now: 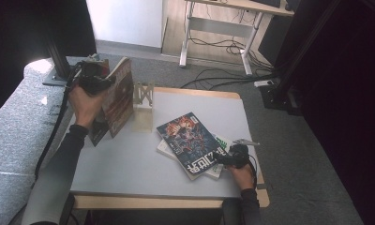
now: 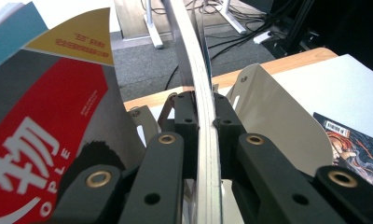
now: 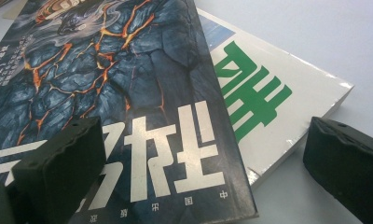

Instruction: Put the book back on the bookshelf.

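Two books lie stacked near the right front of the tabletop (image 1: 129,159), a dark book (image 1: 188,140) askew on top of a white book (image 1: 218,157), while a third, a red book (image 1: 120,96), is held upright at the left rear beside a cream bookend (image 1: 142,105). The left claw (image 1: 99,84) is clamped on that red book's thin edge, lifted just off the tabletop, so the step in hand looks like standing it against the bookend. The next move, as I judge it, calls for lowering the red book until its bottom edge rests square on the tabletop and its face leans on the bookend's upright plate, and only then letting go, or it may topple. The right claw (image 1: 223,159) waits wide open over the stack, its jaws straddling the corner of the dark book without pressing it. The left gripper view shows how tightly the pads (image 2: 187,121) pinch the pages (image 2: 205,140) and how the bookend's plate (image 2: 273,116) curves just behind, which the high view blurs. The right gripper view gives the green lettering on the white book (image 3: 268,93) and the cracked-lava cover (image 3: 105,79); the high view alone gives the overall layout.
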`<act>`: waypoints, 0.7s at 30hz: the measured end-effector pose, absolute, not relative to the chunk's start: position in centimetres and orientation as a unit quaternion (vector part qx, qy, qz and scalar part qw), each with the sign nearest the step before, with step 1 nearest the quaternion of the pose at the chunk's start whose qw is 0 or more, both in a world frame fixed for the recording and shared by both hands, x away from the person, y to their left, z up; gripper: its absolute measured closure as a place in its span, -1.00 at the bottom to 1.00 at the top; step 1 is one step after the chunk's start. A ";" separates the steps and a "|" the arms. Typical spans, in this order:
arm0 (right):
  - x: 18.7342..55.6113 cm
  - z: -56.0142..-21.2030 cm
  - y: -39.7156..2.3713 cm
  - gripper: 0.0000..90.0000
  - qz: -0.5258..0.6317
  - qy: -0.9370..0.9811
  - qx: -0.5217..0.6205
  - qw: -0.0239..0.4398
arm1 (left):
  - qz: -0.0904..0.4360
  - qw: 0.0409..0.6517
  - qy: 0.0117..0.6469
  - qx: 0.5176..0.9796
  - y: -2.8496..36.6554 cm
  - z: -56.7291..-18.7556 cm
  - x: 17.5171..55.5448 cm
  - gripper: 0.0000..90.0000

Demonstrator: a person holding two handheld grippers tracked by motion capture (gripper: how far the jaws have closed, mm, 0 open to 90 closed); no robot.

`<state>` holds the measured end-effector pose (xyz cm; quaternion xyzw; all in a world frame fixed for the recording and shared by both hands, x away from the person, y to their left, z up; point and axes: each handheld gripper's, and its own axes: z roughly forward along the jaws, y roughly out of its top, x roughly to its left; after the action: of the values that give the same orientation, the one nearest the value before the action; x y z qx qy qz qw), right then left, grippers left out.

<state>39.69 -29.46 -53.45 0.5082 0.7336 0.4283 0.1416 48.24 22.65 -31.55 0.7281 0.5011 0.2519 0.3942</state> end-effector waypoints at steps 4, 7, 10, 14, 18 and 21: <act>39.7 -53.5 -29.5 -1.00 0.428 0.734 0.508 0.142 | 0.255 0.395 0.503 0.725 22.6 -31.8 48.5 0.87; 39.7 -53.5 -29.5 -1.00 0.428 0.734 0.508 0.142 | 0.250 0.395 0.505 0.725 22.8 -31.7 48.6 0.86; 39.7 -53.5 -29.5 -1.00 0.428 0.734 0.508 0.142 | 0.250 0.393 0.502 0.729 22.8 -31.7 48.5 0.83; 39.7 -53.5 -29.5 -1.00 0.428 0.734 0.508 0.142 | 0.255 0.389 0.496 0.733 22.7 -31.7 48.4 0.76; 39.7 -53.5 -29.5 -1.00 0.428 0.734 0.508 0.142 | 0.261 0.386 0.491 0.736 23.0 -31.5 48.2 0.63; 39.7 -53.5 -29.5 -1.00 0.429 0.734 0.508 0.142 | 0.268 0.386 0.487 0.736 23.1 -31.3 47.9 0.50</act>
<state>39.68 -29.46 -53.46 0.5081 0.7336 0.4285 0.1419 47.91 23.14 -31.31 0.7362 0.4868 0.2679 0.3864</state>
